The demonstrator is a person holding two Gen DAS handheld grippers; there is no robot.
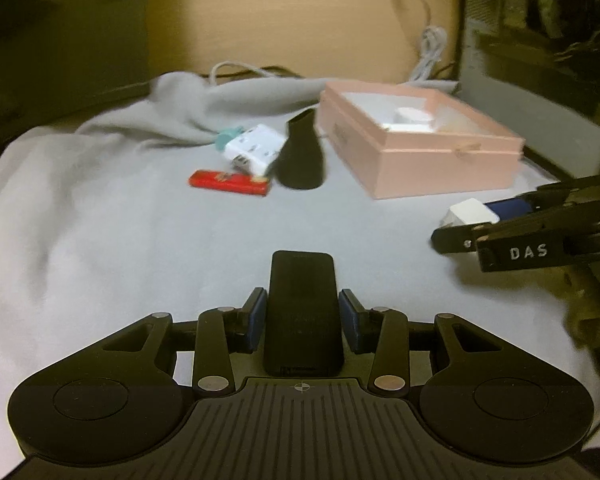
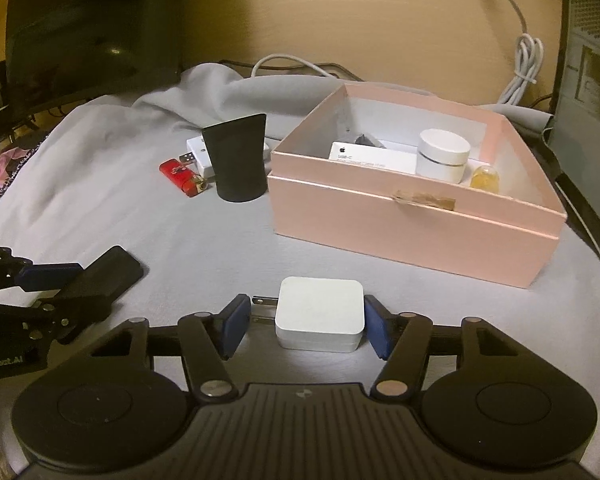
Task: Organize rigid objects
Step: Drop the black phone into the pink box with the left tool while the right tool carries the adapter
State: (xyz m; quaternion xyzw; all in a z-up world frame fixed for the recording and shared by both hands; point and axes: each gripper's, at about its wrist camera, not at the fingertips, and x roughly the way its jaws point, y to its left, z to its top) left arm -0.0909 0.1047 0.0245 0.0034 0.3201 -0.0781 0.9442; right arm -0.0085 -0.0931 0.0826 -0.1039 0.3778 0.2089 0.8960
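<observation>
My left gripper [image 1: 302, 320] straddles a flat black case [image 1: 302, 312] on the grey cloth; its pads sit close on both sides with small gaps. My right gripper [image 2: 306, 326] straddles a white plug charger [image 2: 320, 314]; the right pad is at its side, the left pad stands off by the prongs. The charger also shows in the left wrist view [image 1: 470, 213]. A pink open box [image 2: 416, 216] holds a white round jar [image 2: 442, 156], a white flat box [image 2: 372, 158] and a small amber bottle [image 2: 485, 178].
A black tapered cup [image 2: 238, 160], a red lighter [image 2: 182, 180] and a white adapter [image 2: 198, 152] lie left of the box. A grey cloth [image 2: 100, 184] covers the table. A white cable [image 2: 520, 76] hangs behind. A dark tower [image 2: 588, 80] stands right.
</observation>
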